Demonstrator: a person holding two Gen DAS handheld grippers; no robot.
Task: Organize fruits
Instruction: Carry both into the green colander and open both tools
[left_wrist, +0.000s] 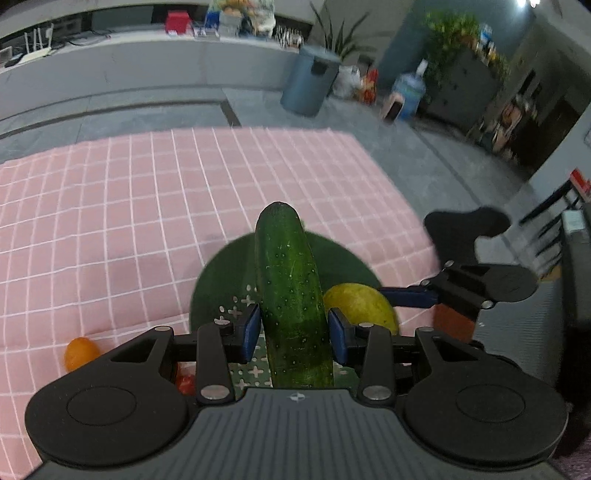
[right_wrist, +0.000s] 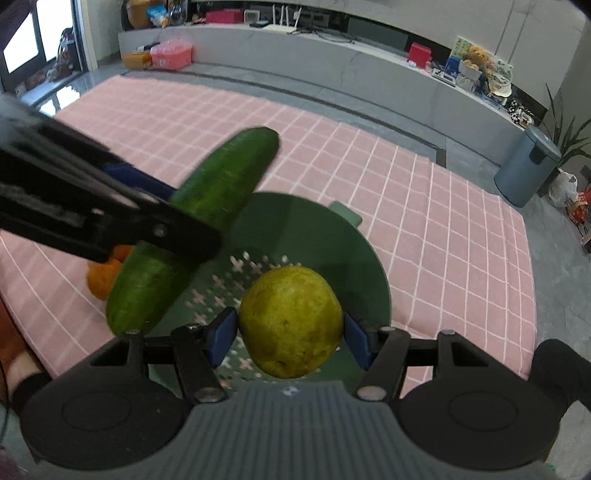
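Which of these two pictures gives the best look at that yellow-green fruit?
The right wrist view: the yellow-green fruit sits centered and whole between the right gripper fingers, above the green colander. In the left wrist view only part of it shows, tucked behind the cucumber.

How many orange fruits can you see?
2, both on the pink cloth left of the green colander: one orange fruit, and another behind it, mostly hidden by the cucumber. More may be hidden.

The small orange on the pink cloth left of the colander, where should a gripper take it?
Grip the small orange across its middle, coming from above: it is roundish, lies on the checked cloth, and the colander sits beside it.
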